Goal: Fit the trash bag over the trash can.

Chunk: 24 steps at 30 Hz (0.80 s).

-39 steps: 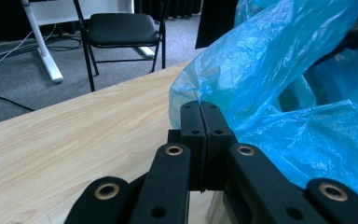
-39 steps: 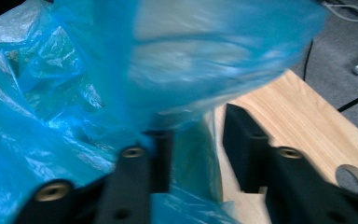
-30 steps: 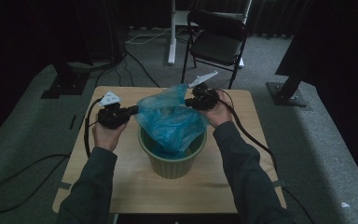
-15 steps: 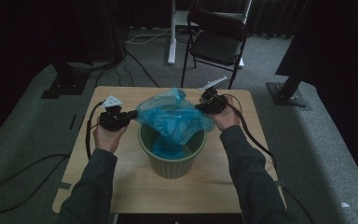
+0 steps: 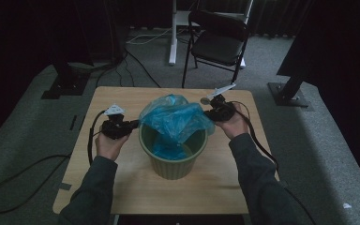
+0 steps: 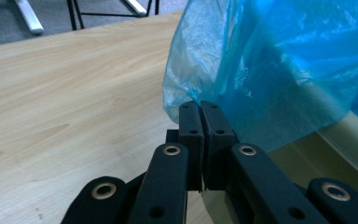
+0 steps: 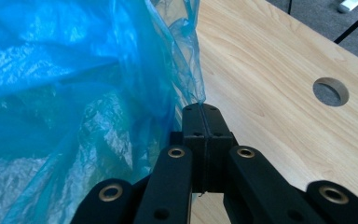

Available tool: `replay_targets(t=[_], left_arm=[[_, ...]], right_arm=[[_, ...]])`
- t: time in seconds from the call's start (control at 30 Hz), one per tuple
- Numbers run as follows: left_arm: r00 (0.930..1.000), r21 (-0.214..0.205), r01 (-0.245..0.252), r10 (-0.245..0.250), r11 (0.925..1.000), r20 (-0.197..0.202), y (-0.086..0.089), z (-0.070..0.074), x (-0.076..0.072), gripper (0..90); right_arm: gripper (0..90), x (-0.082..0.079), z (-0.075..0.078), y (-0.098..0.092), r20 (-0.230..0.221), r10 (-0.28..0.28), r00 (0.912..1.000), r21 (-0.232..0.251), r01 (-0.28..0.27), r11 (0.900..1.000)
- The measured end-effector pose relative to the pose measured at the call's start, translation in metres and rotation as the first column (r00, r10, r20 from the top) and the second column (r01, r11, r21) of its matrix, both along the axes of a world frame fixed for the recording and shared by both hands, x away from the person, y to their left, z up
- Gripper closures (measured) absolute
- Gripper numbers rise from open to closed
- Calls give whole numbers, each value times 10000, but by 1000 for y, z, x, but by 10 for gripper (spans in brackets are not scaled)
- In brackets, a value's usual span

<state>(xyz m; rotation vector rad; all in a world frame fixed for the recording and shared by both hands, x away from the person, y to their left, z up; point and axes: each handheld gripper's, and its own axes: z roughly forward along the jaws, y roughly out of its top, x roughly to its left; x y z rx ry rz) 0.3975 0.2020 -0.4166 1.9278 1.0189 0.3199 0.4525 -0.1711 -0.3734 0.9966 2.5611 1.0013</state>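
A pale green bin [image 5: 172,161] stands mid-table with a blue plastic bag [image 5: 173,118] hanging into it and spread above its mouth. My left gripper [image 5: 135,124] pinches the bag's left edge; in the left gripper view the jaws [image 6: 200,108] are pressed together on the blue film [image 6: 279,70]. At the bag's right edge my right gripper [image 5: 210,114] is shut on the plastic too, and the right gripper view shows a thin fold of the bag [image 7: 74,93] caught between the closed jaws [image 7: 203,111]. The bin's rim [image 6: 349,140] sits just under the bag.
The wooden table [image 5: 122,187] has a round cable hole [image 7: 330,91] near its far right side. A black folding chair [image 5: 218,44] and a white stand leg [image 5: 172,33] are behind the table. Cables trail on the grey carpet [image 5: 18,178].
Both grippers have drawn apart, pulling the bag's mouth wider, and have come down closer to the bin's rim. The bag hangs deeper into the bin.
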Motion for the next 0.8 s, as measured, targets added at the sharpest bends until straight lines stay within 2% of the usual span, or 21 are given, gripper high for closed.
replay_targets(t=[0.13, 0.2, 0.27, 0.57, 0.67, 0.8], left_arm=[[10000, -8, 28, -28, 10000, -75, -2, -1, 1, 869], [10000, -10, -6, 6, 10000, -53, 0, 0, 0, 830], [9999, -240, -153, 154, 9996, 64, 6, 5, -2, 805], [9964, -798, -542, 591, 9953, 608, 22, 28, -10, 709], [9962, -1153, -415, 499, 9925, 715, 23, 35, -12, 689], [9951, -1206, -109, 226, 9926, 965, 17, 45, -15, 668]], right_arm=[[900, 0, -5, 2, -98, 26, 9999, -81, -26, 10000], [900, 0, -4, 2, -43, 47, 10000, -74, -47, 10000], [900, -1, -3, 1, 8, 14, 10000, -17, -14, 10000], [898, -4, 9, -3, 243, 73, 9997, 216, -79, 9997], [898, -4, 10, -2, 262, 92, 9996, 237, -98, 9997], [898, -4, 10, -1, 234, 103, 9997, 220, -108, 9997]])
